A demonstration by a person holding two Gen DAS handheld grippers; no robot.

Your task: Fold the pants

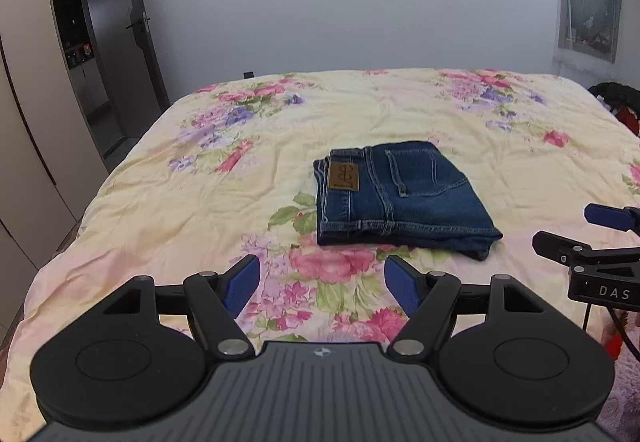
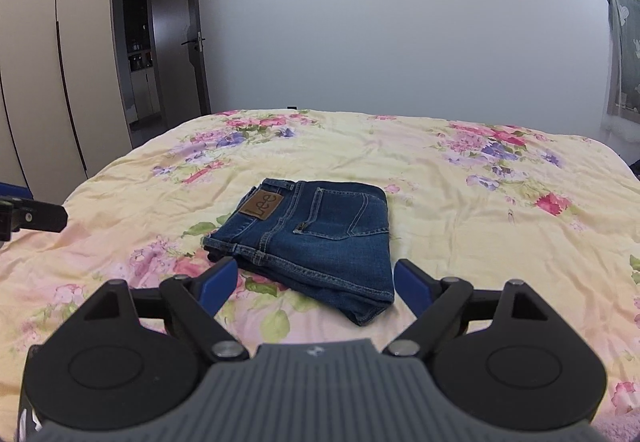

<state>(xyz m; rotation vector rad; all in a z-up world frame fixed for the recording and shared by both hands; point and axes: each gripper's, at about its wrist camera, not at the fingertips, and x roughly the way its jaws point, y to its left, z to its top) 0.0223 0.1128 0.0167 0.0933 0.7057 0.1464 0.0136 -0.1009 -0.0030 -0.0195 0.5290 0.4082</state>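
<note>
Blue-padded, the left hand-held gripper point(image 1: 322, 284) and right hand-held gripper point(image 2: 308, 284) hover wide and empty. Beyond, at 12 o'clock, the folded Lee jeans point(image 2: 316, 238) lie compact on the floral bedspread point(image 2: 480, 202), suggesting folding is finished.

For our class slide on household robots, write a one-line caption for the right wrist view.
Folded jeans lie on a flowered bedspread, with the open right gripper empty just short of them.
</note>
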